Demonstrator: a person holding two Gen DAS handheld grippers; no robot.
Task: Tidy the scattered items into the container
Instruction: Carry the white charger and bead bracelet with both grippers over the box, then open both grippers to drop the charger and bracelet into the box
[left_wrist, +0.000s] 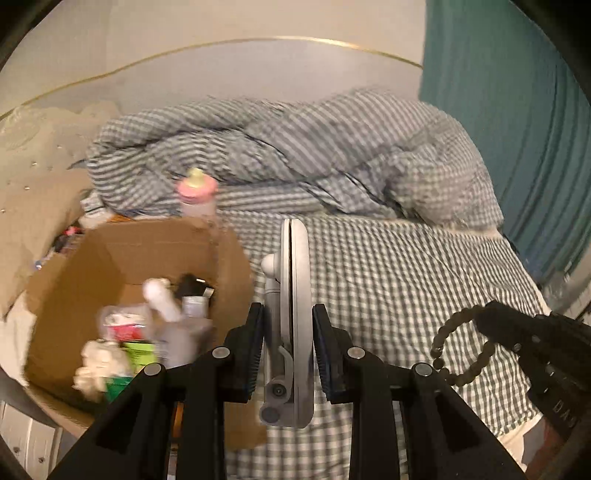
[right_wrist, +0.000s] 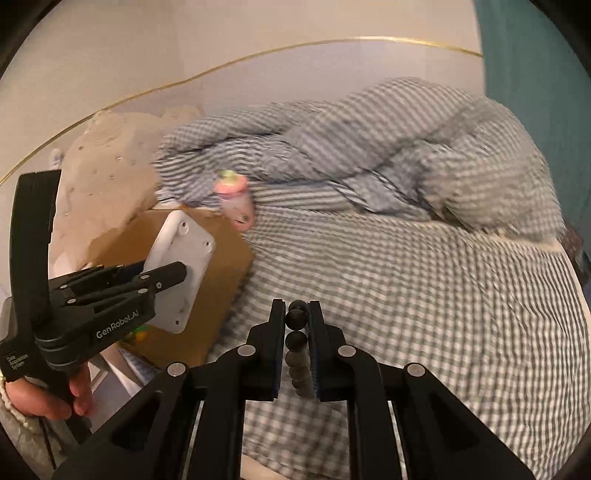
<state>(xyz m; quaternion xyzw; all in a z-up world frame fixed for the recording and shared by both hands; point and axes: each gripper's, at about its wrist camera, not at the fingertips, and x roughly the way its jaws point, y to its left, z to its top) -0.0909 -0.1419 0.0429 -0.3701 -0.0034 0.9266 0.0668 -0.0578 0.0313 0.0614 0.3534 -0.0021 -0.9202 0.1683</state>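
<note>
Jaws of the left gripper (left_wrist: 288, 350) clamp a white folding stand (left_wrist: 295, 317) edge-on, angled down, with the cardboard box (left_wrist: 122, 258) left of them. Right gripper (right_wrist: 297, 325) pinches a dark bead bracelet (right_wrist: 297, 321) above the checked bedsheet (right_wrist: 424, 302). Only the right wrist view shows the stand's flat plate and the hand (right_wrist: 48, 398) on the left handle.

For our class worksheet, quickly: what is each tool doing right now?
Left tool: closed on the flat white folding plastic stand.
Right tool: closed on the dark round-beaded bracelet.

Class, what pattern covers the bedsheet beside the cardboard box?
A grey-and-white gingham check on the bedsheet, clearest in the right wrist view.
</note>
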